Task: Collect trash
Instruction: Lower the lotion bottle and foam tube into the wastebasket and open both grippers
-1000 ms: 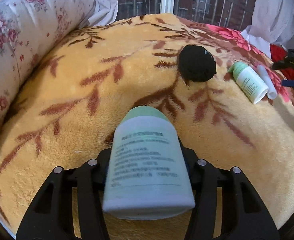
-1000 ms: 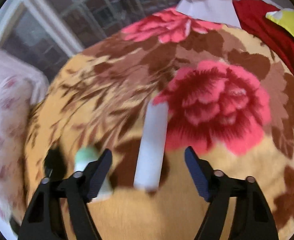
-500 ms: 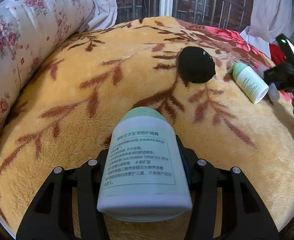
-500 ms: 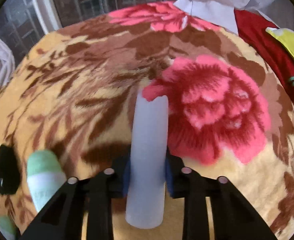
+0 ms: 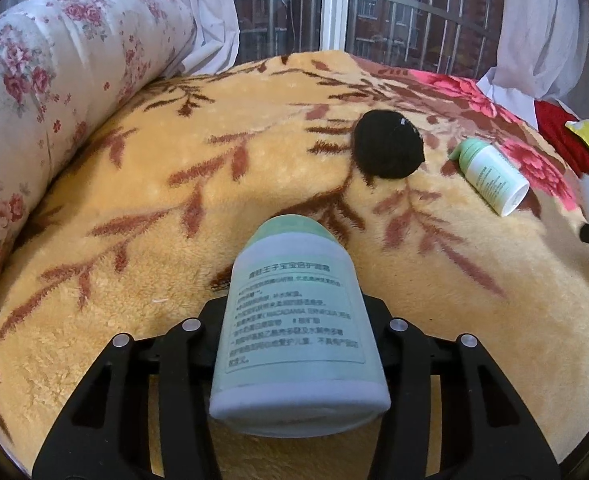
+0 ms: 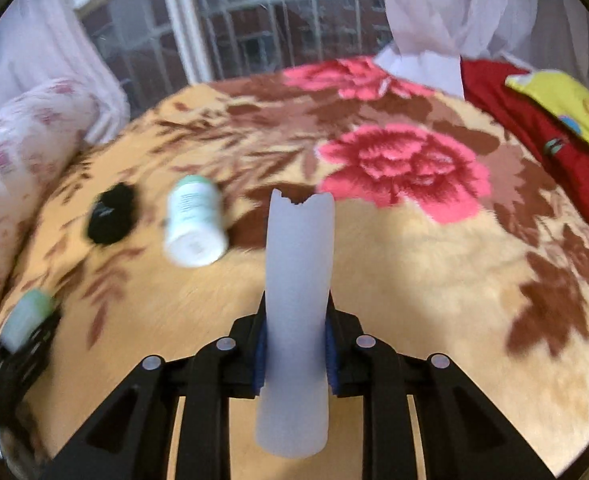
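Left gripper [image 5: 294, 320] has its fingers closing on a pale-green lotion bottle [image 5: 296, 320] at lower centre; right gripper [image 6: 296, 344] is clamped tight on a white tube [image 6: 296, 320], low centre. Another green-capped bottle [image 5: 490, 174] lies on the floral blanket [image 5: 174, 240] at right, just beside a black round thing [image 5: 388, 144].

A yellow plush blanket [image 5: 142, 208] with brown leaves and pink roses covers the bed. A floral bolster [image 5: 34, 92] lies far left; white curtains [image 6: 426, 16] frame the barred window [image 5: 394, 12]. Far right, red cloth [image 6: 534, 128] carries something yellow [image 6: 566, 104], perhaps a pillow.
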`<state>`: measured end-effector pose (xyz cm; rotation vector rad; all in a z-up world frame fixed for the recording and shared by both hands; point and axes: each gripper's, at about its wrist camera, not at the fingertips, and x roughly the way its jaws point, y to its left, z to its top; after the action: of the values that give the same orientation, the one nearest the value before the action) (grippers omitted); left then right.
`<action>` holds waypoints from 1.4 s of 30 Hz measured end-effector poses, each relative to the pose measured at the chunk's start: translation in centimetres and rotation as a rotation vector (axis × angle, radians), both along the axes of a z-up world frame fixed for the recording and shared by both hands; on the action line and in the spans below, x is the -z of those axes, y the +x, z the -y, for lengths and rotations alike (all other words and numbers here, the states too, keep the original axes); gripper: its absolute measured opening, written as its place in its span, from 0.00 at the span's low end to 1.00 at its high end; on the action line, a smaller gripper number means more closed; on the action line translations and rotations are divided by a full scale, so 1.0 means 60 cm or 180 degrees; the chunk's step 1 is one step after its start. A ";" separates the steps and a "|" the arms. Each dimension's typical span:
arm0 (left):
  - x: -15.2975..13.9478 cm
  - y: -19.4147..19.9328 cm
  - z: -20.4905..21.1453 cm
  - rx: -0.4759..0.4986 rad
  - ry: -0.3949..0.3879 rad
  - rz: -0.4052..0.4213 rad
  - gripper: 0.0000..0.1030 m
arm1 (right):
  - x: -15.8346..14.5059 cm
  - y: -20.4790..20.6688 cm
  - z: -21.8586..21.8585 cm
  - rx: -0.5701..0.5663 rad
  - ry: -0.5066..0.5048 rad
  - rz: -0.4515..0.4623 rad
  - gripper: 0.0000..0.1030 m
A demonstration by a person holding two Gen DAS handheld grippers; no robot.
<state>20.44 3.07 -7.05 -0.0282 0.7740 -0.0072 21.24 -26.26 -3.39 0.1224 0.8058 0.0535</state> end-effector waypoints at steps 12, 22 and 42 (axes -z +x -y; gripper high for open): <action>-0.079 -0.136 0.057 0.0275 0.0032 0.0230 0.44 | -0.054 -0.217 -0.038 -0.0434 -0.0083 0.0656 0.23; -0.024 -0.363 0.121 0.0815 0.0309 0.0102 0.44 | 0.021 -0.376 -0.055 -0.0812 0.0235 0.0334 0.24; 0.155 -0.334 0.128 0.0888 0.0091 -0.1083 0.66 | 0.196 -0.351 -0.076 -0.0848 0.0476 -0.0867 0.59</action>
<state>0.42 -4.62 -16.33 0.1084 1.1131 -0.2618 0.20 -21.70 -15.18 0.1651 1.0867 0.3552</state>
